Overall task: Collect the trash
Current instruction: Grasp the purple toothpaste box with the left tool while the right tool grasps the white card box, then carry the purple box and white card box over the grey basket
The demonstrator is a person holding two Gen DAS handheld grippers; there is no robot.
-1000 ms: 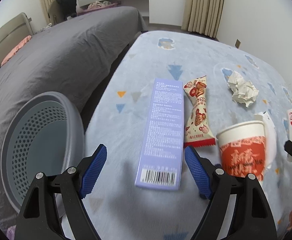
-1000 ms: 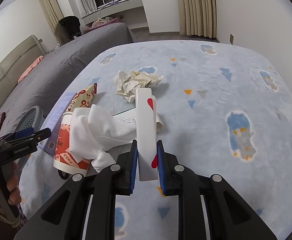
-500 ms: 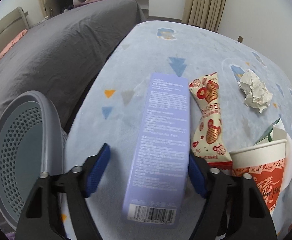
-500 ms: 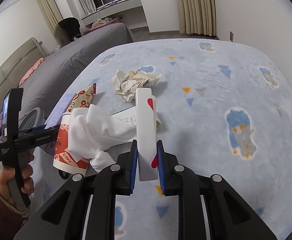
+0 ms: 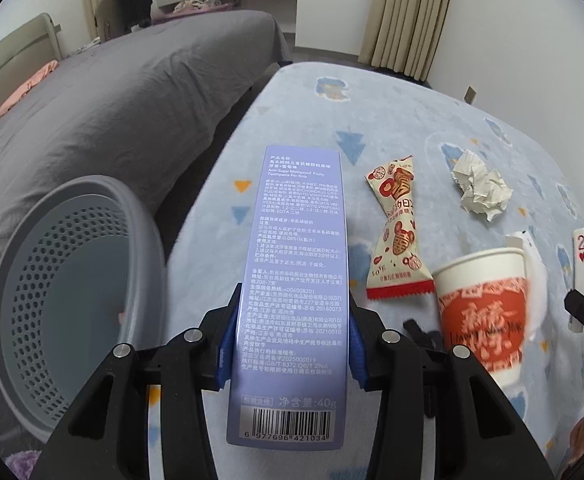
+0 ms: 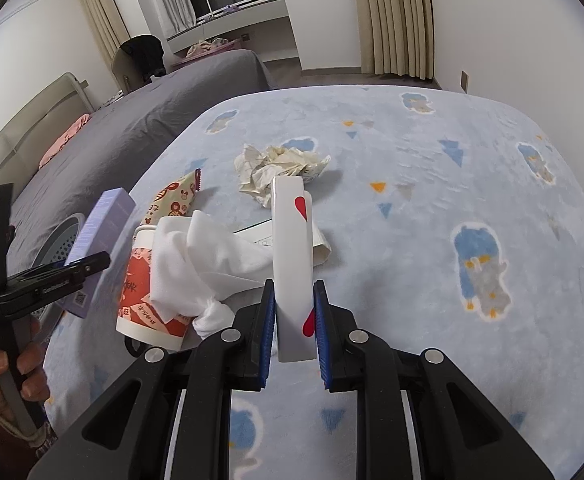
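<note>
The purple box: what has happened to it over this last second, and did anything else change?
The left gripper moved in over the purple box, and its jaws are closing on the box's sides, lifting its far end off the blanket. The right gripper stayed shut on the playing card. Cup, wrapper, crumpled paper and basket stayed put.

Beyond my blue patterned blanket I see a bed under a grey cover, its pale headboard on the left with something pink beside it, beige curtains along the white wall, and a dark-draped chair near the window ledge
</note>
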